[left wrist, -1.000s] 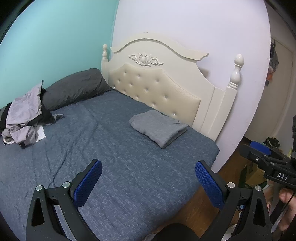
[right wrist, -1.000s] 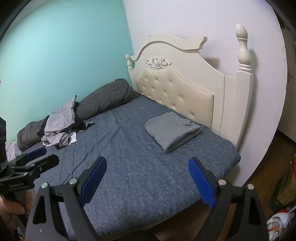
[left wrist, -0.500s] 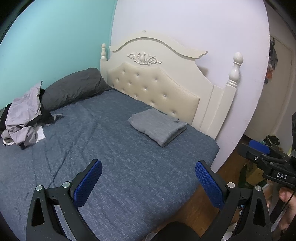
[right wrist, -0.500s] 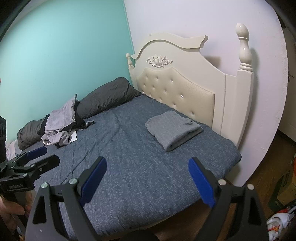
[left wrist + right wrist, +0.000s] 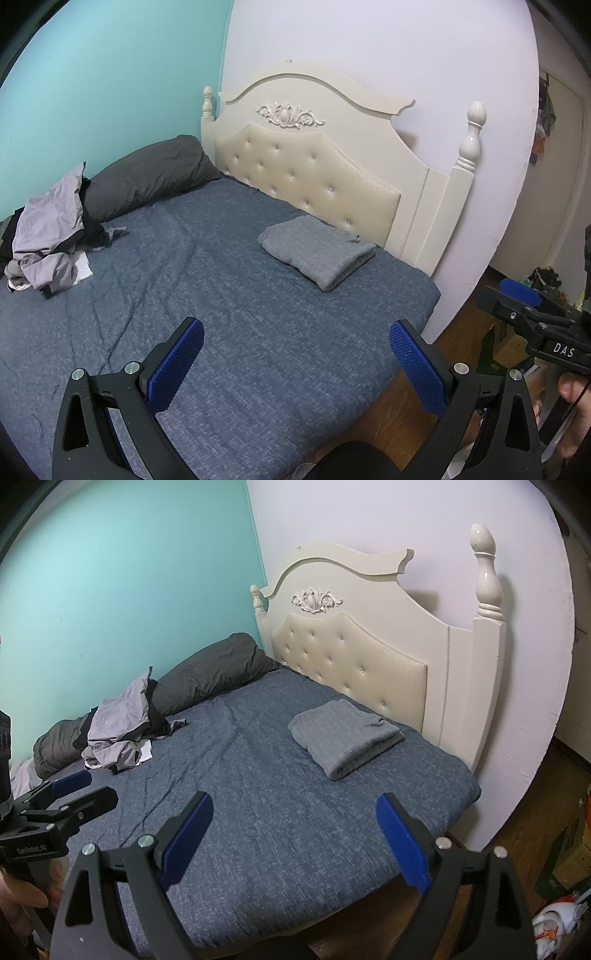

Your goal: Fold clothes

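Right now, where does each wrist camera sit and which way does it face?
Left wrist view: on the left gripper, angled down over the bed toward the headboard; its open blue fingers show, with the right gripper and a hand at the right edge.
Right wrist view: on the right gripper, facing the same way; its open fingers show, the left gripper and hand at left.
Shared: folded grey garment, unfolded clothes pile, dark pillow.

Home bedroom: bed, tufted headboard, pillow
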A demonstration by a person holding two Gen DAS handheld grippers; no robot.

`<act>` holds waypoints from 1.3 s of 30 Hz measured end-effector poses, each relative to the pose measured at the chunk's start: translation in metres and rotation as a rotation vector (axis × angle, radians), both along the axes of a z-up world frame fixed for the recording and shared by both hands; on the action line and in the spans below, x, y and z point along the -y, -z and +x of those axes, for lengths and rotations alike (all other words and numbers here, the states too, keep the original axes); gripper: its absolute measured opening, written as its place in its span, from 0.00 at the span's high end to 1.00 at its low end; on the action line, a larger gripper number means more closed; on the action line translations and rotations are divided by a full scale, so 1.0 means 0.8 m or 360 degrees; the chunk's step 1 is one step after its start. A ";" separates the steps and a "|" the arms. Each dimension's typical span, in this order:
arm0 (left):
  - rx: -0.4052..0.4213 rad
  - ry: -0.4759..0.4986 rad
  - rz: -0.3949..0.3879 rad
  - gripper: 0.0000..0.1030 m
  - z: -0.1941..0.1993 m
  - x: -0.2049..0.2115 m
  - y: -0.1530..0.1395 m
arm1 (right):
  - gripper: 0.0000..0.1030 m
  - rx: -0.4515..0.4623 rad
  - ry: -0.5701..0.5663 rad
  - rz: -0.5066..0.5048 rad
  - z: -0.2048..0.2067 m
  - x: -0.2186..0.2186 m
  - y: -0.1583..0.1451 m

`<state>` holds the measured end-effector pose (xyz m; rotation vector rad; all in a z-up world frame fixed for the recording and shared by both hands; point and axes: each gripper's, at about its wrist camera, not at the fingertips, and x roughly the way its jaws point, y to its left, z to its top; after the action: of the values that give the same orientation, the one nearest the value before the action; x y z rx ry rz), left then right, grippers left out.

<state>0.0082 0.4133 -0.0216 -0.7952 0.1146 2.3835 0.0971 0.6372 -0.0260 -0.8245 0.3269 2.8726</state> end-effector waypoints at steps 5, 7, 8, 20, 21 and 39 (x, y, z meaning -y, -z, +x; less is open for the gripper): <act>0.0004 0.0004 -0.0002 0.00 0.000 -0.001 0.001 | 0.12 0.0005 0.0002 0.0001 -0.001 0.000 0.001; 0.0005 0.0005 -0.0004 0.00 0.000 -0.002 0.002 | 0.12 0.0006 0.0003 0.0001 -0.001 0.000 0.001; 0.0006 0.0003 -0.0003 0.00 -0.001 -0.002 0.002 | 0.12 0.0006 0.0003 0.0001 -0.001 0.001 0.001; 0.0001 -0.0010 -0.0011 0.00 0.001 -0.003 0.003 | 0.12 0.0004 0.0004 0.0001 0.002 0.001 0.001; 0.0001 -0.0013 -0.0010 0.00 0.001 -0.003 0.002 | 0.12 0.0005 0.0003 0.0001 0.002 0.001 0.001; 0.0002 -0.0008 -0.0023 0.00 0.001 -0.008 0.006 | 0.12 0.0012 0.0007 0.0000 0.001 0.001 0.003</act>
<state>0.0086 0.4195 -0.0266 -0.8045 0.1298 2.3894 0.0982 0.6365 -0.0281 -0.8329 0.3272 2.8648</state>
